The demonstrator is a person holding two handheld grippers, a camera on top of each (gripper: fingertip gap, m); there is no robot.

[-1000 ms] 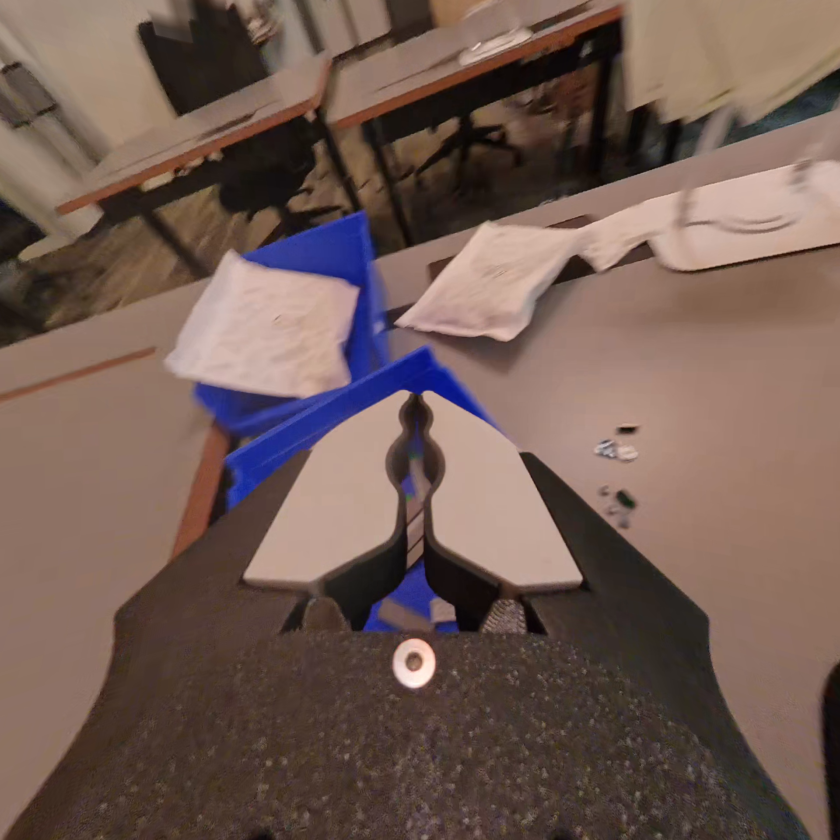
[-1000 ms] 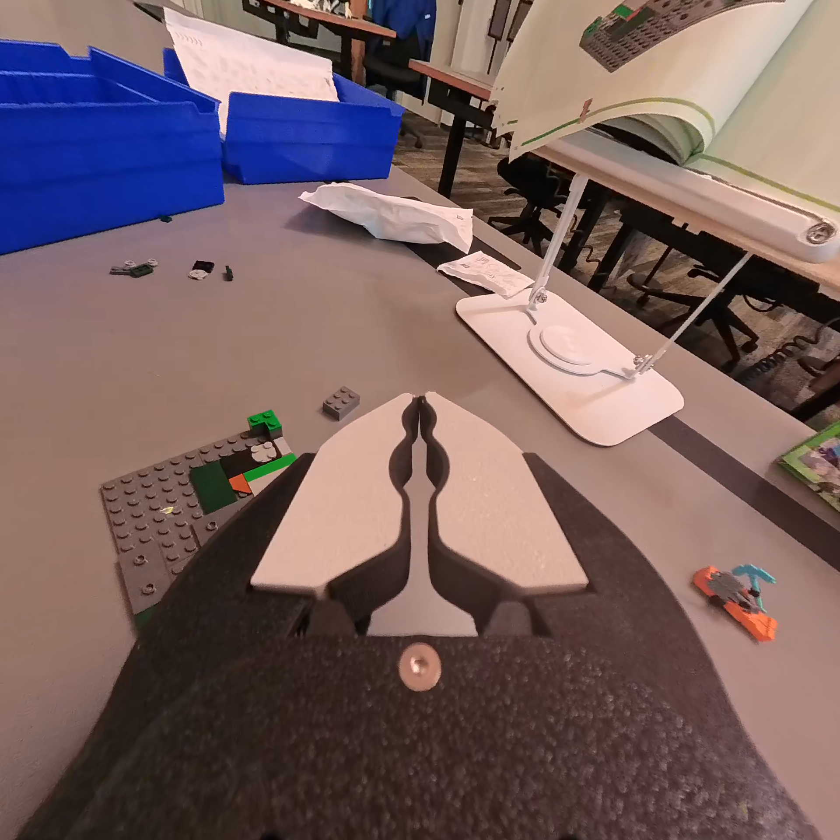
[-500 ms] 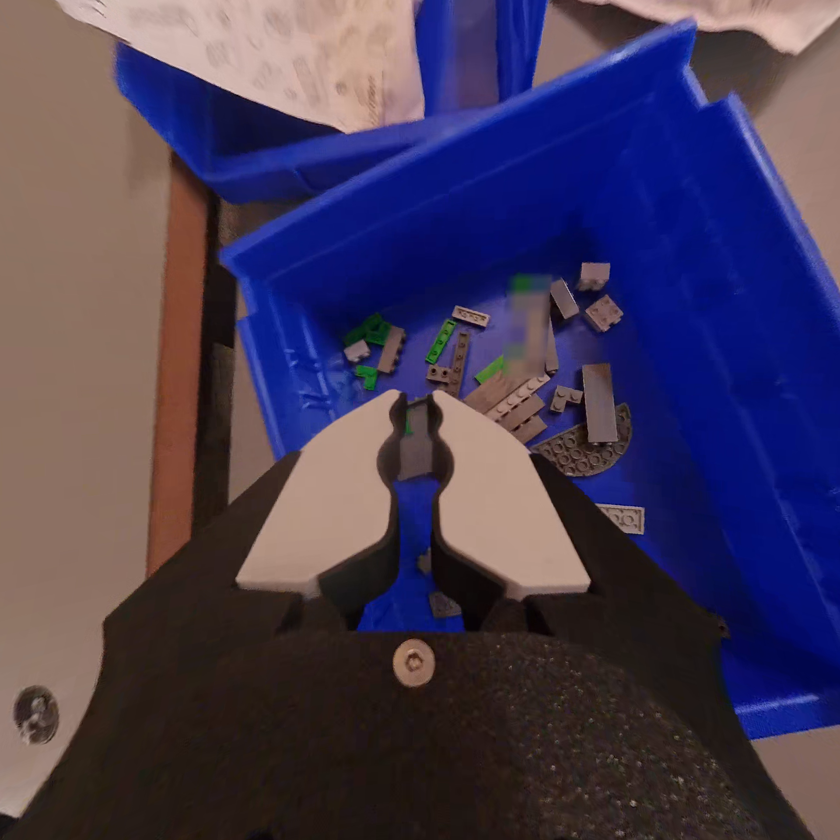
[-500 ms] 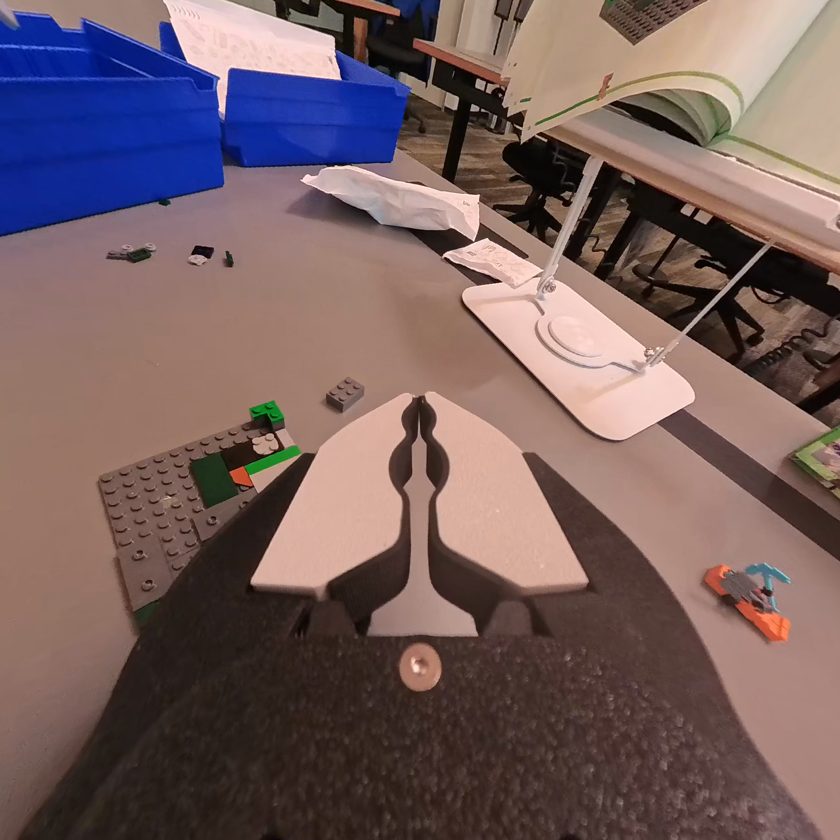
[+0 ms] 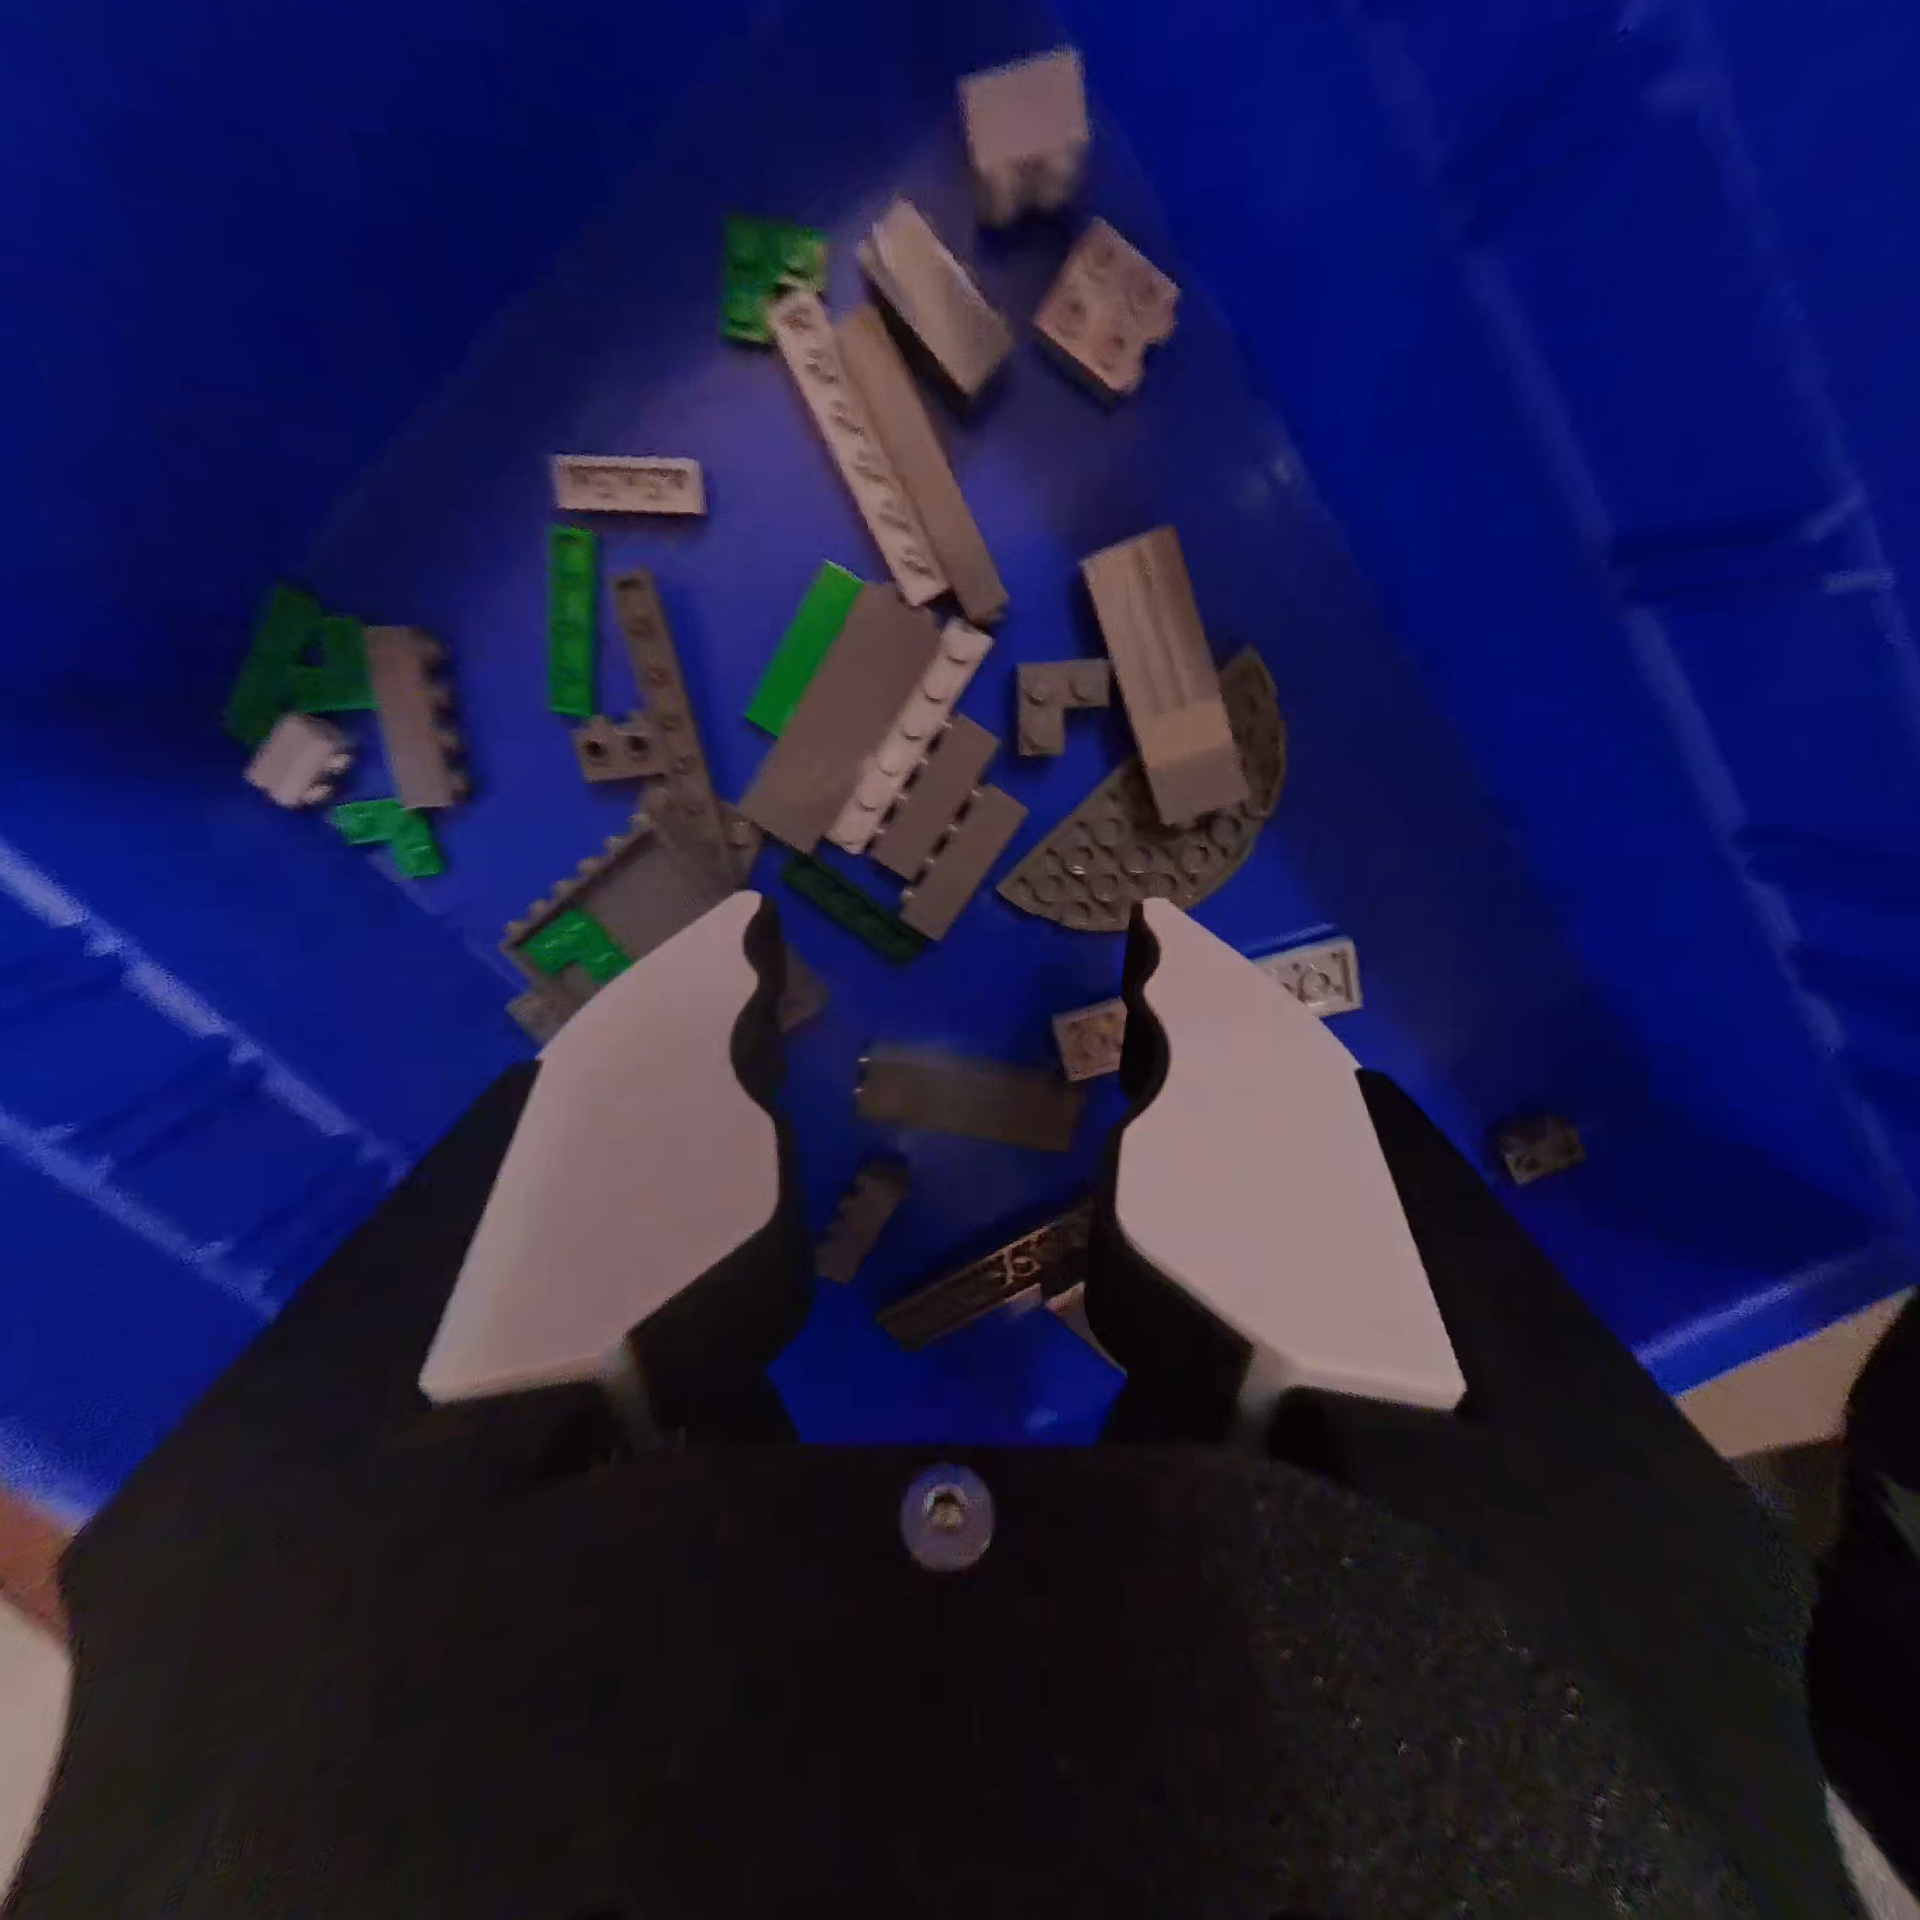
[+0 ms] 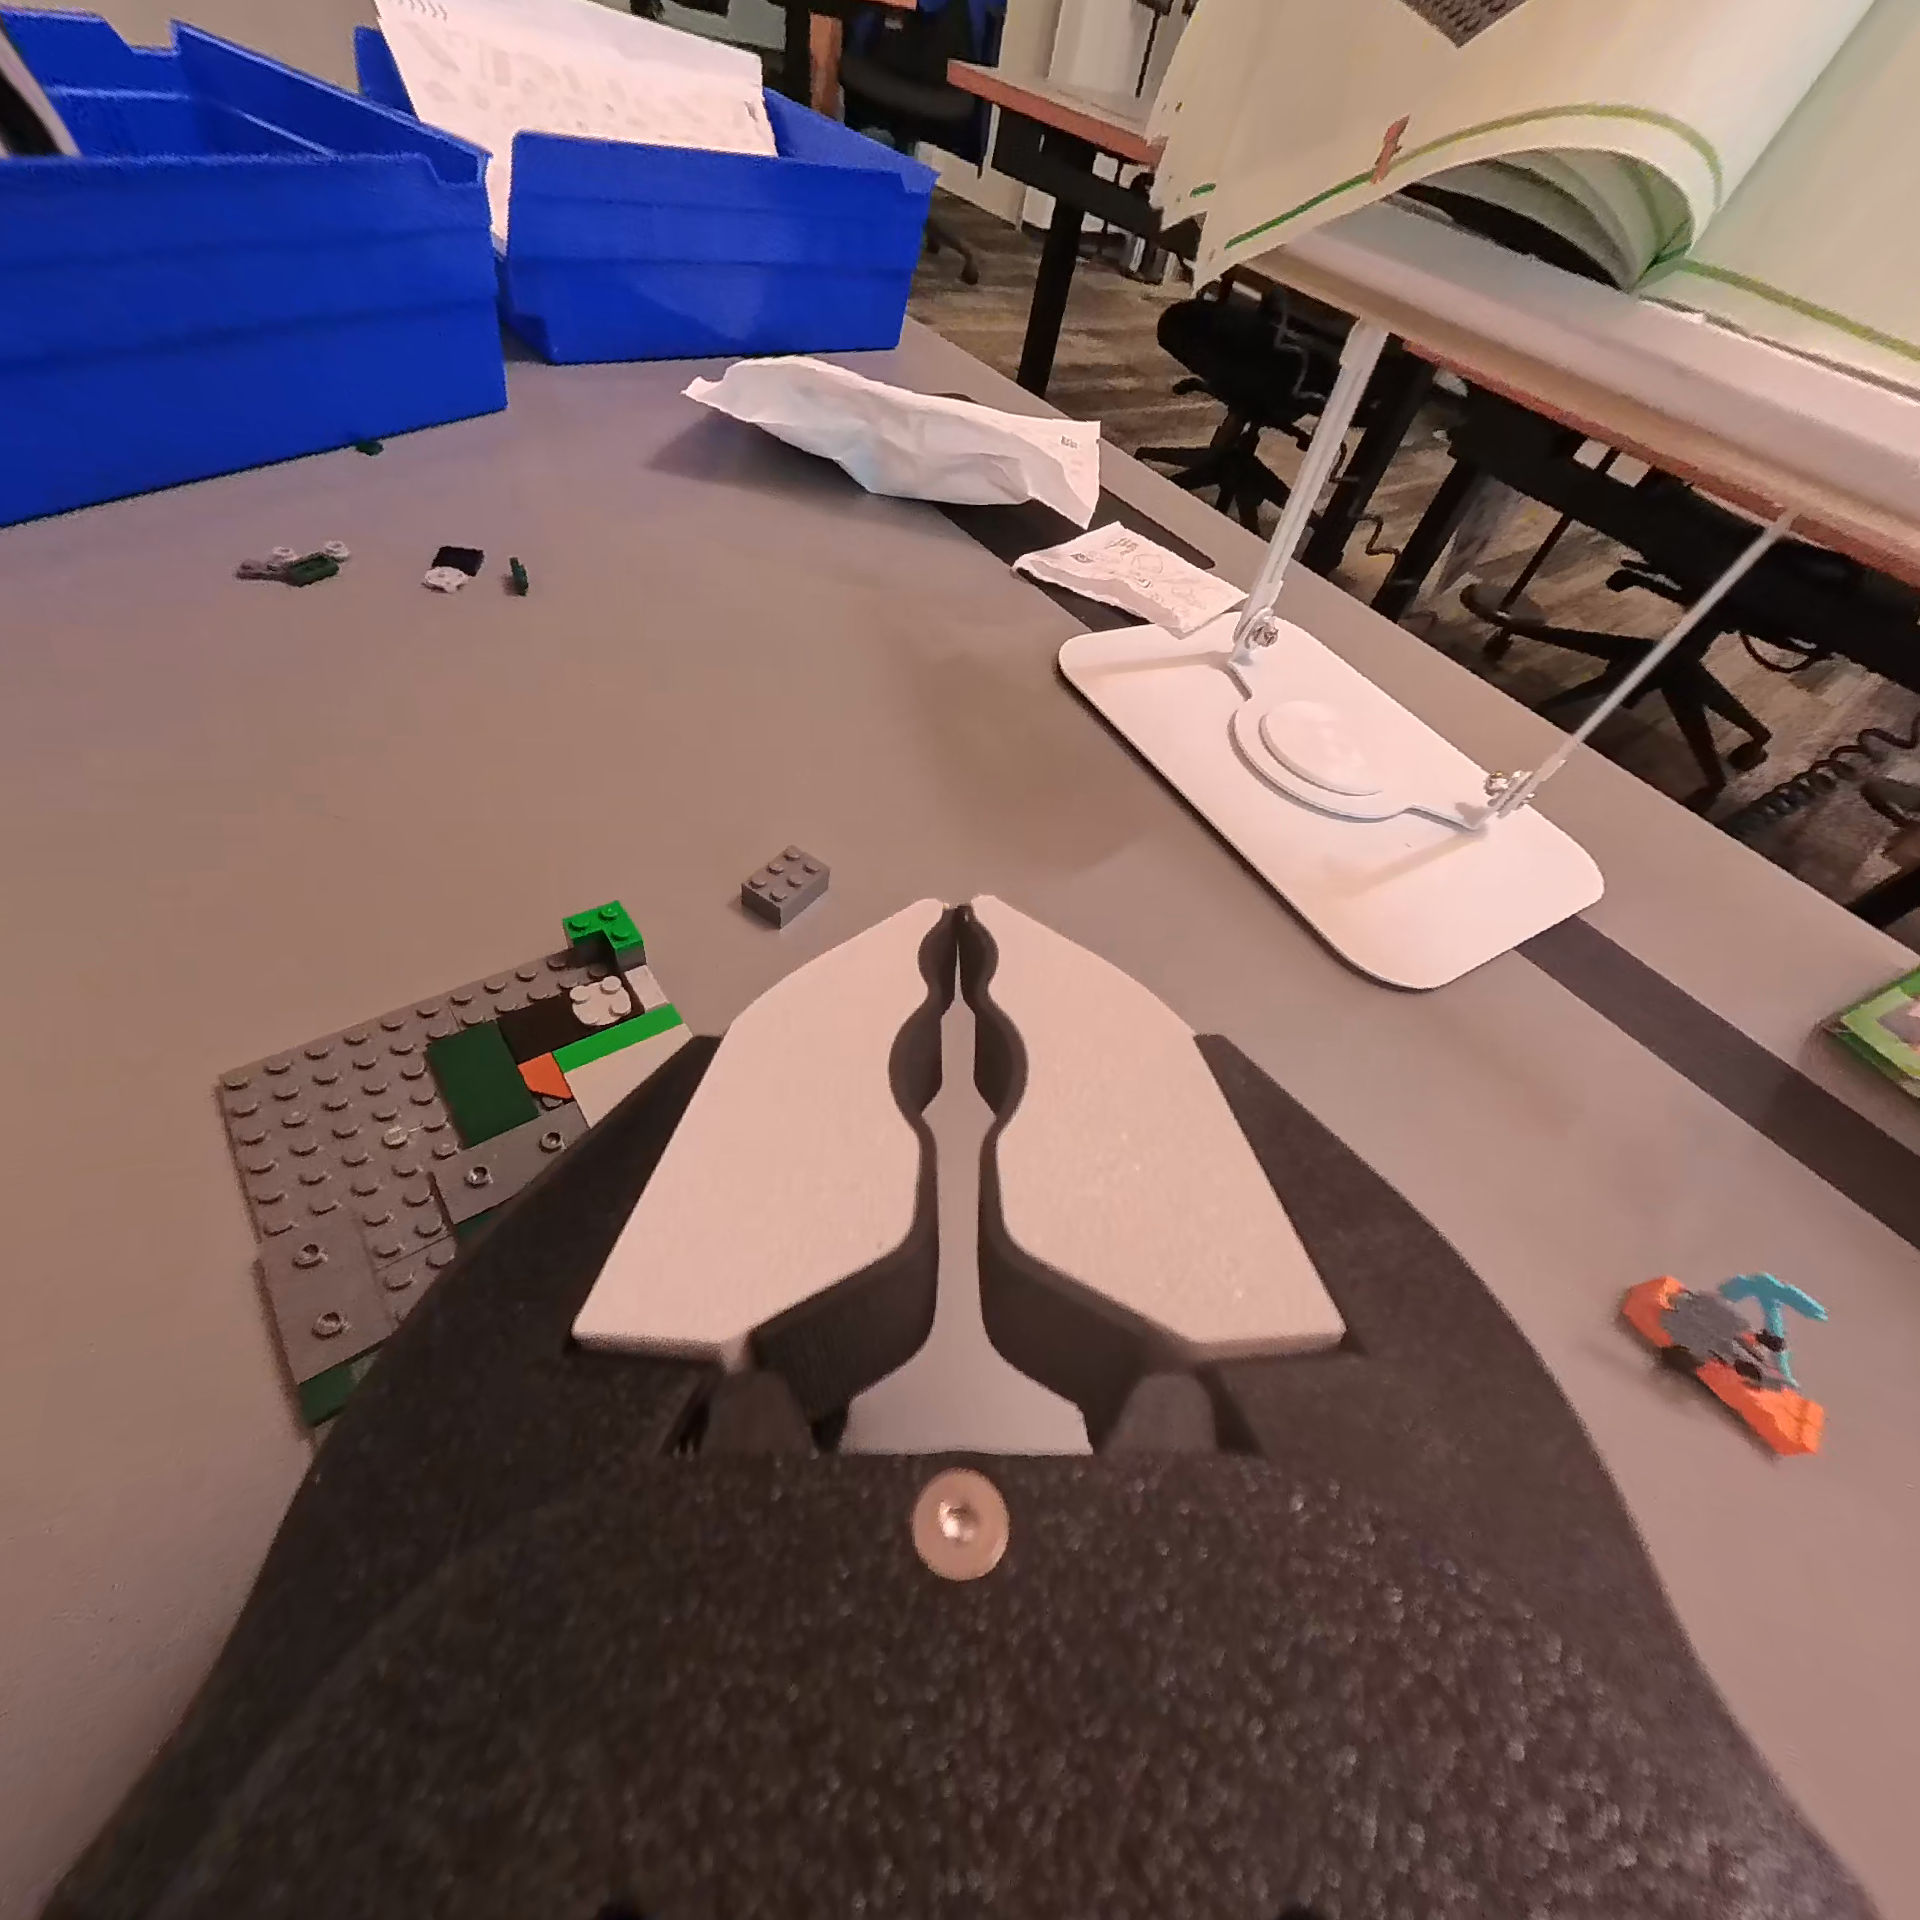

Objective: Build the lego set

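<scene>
Left wrist view: the blue bin is looked into from above. Loose lego pieces are scattered on its floor, mostly grey with some green: a grey half-round plate at 1 o'clock of the tips, a tall grey brick resting on it, a cluster of long grey plates at 12 o'clock, and green plates at 10 o'clock. The left gripper is spread wide with nothing held. A dark grey plate is seen on the floor between the fingers. Bin walls close in at 3 and 9 o'clock, with open floor only at the middle.

Right wrist view: the right gripper is closed tip to tip, with nothing between. The grey baseplate build lies on the grey table at 9 o'clock, partly hidden by the gripper body. A small dark grey brick sits just beyond the tips at 11 o'clock. Two blue bins stand at 10 o'clock, the farther one with a printed sheet in it. A crumpled white bag lies at 12 o'clock, the white book stand at 2 o'clock carrying an open instruction booklet. An orange-and-teal small build lies at 3 o'clock. The table edge runs along the right; the middle is open. Print is too small to make out.
</scene>
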